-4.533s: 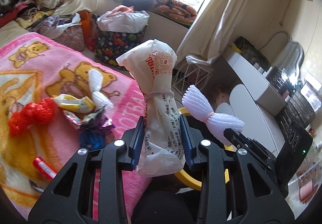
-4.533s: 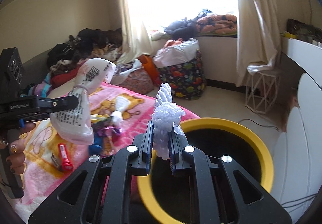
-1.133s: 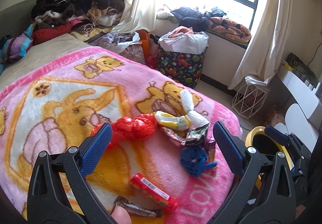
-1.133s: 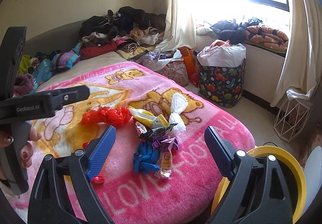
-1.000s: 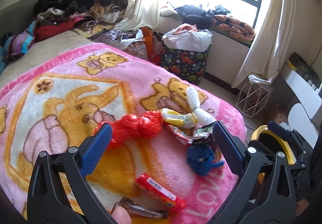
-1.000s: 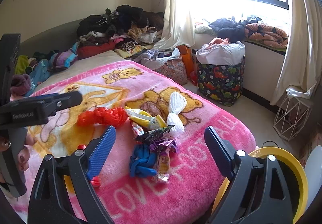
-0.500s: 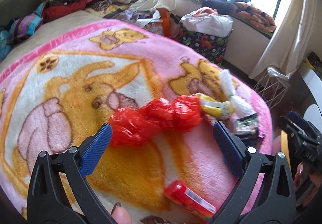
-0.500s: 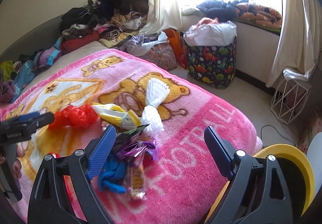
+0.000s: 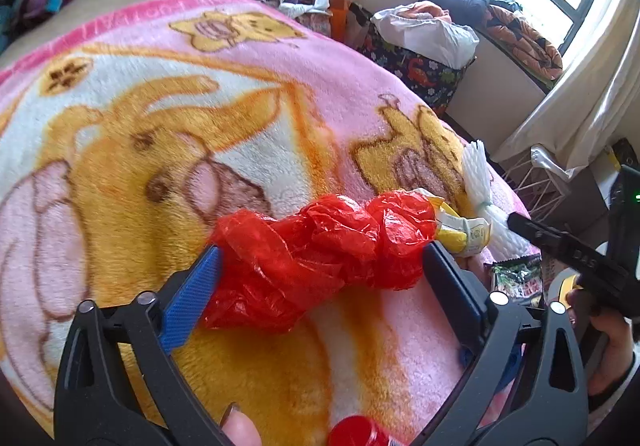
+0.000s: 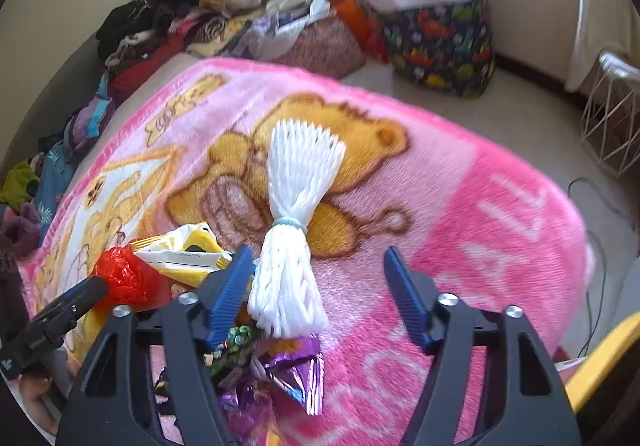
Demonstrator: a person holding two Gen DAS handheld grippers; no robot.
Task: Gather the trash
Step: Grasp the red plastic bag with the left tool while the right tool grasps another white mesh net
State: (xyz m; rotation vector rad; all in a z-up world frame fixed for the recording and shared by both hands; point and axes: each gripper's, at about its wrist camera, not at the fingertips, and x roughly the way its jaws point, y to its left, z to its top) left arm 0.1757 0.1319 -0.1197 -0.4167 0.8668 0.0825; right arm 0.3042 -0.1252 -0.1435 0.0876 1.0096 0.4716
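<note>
A crumpled red plastic bag (image 9: 320, 258) lies on the pink bear blanket (image 9: 224, 69), between the open jaws of my left gripper (image 9: 320, 286). My right gripper (image 10: 320, 286) is open, low over the blanket (image 10: 460, 205), with the lower end of a white foam net (image 10: 296, 221) between its jaws, close to the left one. A yellow wrapper (image 10: 180, 254) lies between the red bag (image 10: 124, 278) and the net. Purple and green snack wrappers (image 10: 272, 366) lie under the right gripper. The net (image 9: 480, 181) and yellow wrapper (image 9: 460, 230) also show in the left wrist view.
A yellow bin rim (image 10: 600, 366) shows at the lower right, beside the bed. A red tube (image 9: 356, 432) lies at the near edge. Piled clothes (image 10: 192, 5), a patterned bag (image 10: 440, 37) and a white wire basket (image 10: 612, 117) stand beyond the bed.
Both grippers have dropped lower and closer to the blanket. The left now straddles the red bag. The right has moved up to the white foam net.
</note>
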